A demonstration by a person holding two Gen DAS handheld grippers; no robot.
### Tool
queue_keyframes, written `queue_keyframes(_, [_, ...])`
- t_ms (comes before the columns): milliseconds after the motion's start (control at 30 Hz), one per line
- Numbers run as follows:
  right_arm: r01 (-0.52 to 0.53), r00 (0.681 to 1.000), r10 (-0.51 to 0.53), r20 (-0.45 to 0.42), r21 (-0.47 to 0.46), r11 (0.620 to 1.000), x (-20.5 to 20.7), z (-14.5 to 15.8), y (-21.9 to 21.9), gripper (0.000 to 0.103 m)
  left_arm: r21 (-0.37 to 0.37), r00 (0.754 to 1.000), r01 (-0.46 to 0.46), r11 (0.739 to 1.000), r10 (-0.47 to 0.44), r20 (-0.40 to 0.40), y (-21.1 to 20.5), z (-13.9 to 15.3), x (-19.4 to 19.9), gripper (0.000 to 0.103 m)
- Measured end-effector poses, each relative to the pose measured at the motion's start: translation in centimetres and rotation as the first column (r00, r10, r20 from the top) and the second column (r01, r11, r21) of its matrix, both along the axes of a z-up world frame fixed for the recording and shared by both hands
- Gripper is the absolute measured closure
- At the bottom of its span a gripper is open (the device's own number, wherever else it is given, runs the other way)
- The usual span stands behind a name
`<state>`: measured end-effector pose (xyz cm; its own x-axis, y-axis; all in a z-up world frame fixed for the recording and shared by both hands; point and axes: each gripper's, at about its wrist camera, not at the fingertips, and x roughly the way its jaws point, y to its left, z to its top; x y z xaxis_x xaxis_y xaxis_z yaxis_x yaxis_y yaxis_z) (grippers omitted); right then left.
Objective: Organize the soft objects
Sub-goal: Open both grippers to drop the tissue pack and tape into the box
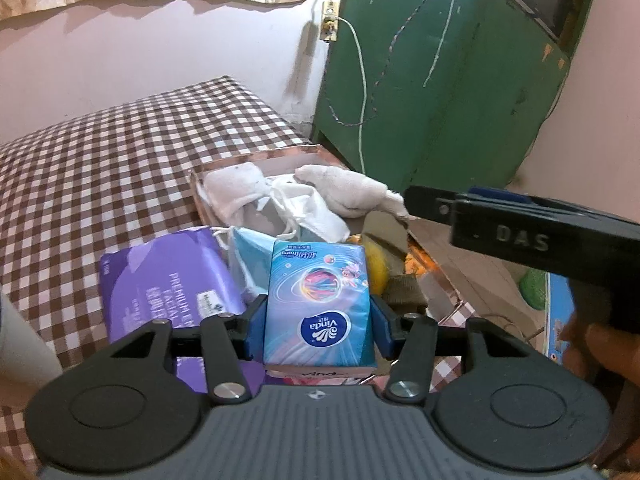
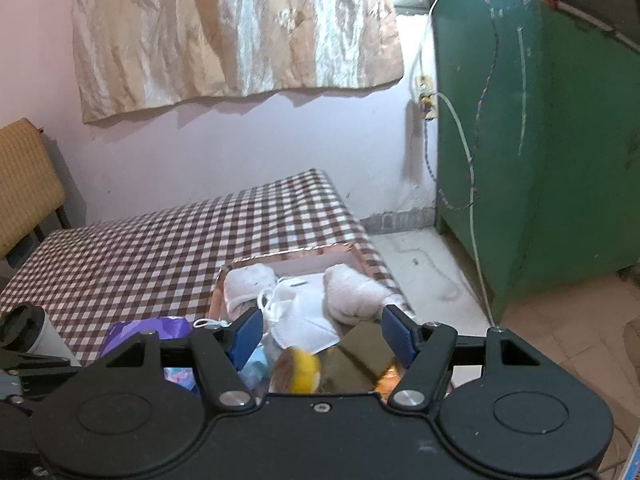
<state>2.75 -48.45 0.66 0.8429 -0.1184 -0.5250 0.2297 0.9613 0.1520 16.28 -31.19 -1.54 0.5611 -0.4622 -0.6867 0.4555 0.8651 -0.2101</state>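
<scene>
The left tool grips a blue Vinda tissue pack between its pads, held above the checkered bed just short of the copper-rimmed box. A purple facial-tissue pack lies to its left. The right tool stands open over the box, pads clear of the white face mask and what looks like a yellow sponge, blurred.
</scene>
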Motion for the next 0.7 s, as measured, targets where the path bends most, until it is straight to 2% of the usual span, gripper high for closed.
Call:
queue_keyframes(100, [0.015,1.0,-0.015,0.022,-0.009,1.0,-1.0,0.6,-0.3,0.024,-0.009,1.0,0.017,1.0,-0.017,0.017,-0.7,-0.1,0.3,0.048])
queue_keyframes(133, [0.016,1.0,-0.015,0.026,-0.011,1.0,-1.1,0.7,-0.4,0.024,-0.013,0.999,0.019,1.0,-0.019,0.027,-0.8,-0.1,0.5,0.045])
queue_keyframes(200, [0.021,0.999,-0.02,0.036,-0.025,0.999,-1.6,1.0,-0.4,0.024,-0.019,0.999,0.021,1.0,-0.02,0.036,-1.0,-0.1,0.6,0.029])
queue_keyframes(333, [0.025,0.999,-0.023,0.045,-0.044,0.999,-2.3,1.4,-0.2,0.024,-0.02,0.999,0.017,1.0,-0.016,0.048,-0.6,0.0,0.3,0.024])
queue_keyframes(433, [0.026,0.999,-0.024,0.046,-0.045,0.999,-2.8,1.5,0.0,0.023,-0.022,0.998,-0.001,1.0,0.003,0.059,0.1,0.6,-0.1,0.02])
queue_keyframes(500, [0.025,0.999,-0.023,0.045,-0.052,0.998,-3.1,1.7,0.2,0.022,-0.012,0.998,-0.021,1.0,0.021,0.067,0.4,1.2,-0.6,0.01])
queue_keyframes(633, [0.026,0.999,-0.023,0.045,-0.074,0.997,-3.7,2.1,0.7,0.018,0.046,0.993,-0.077,0.996,0.072,0.097,0.9,2.3,-1.8,0.008])
queue_keyframes(700, [0.026,0.999,-0.022,0.042,-0.079,0.997,-4.0,2.2,0.8,0.017,0.05,0.991,-0.104,0.993,0.099,0.091,1.4,2.8,-2.4,0.0])
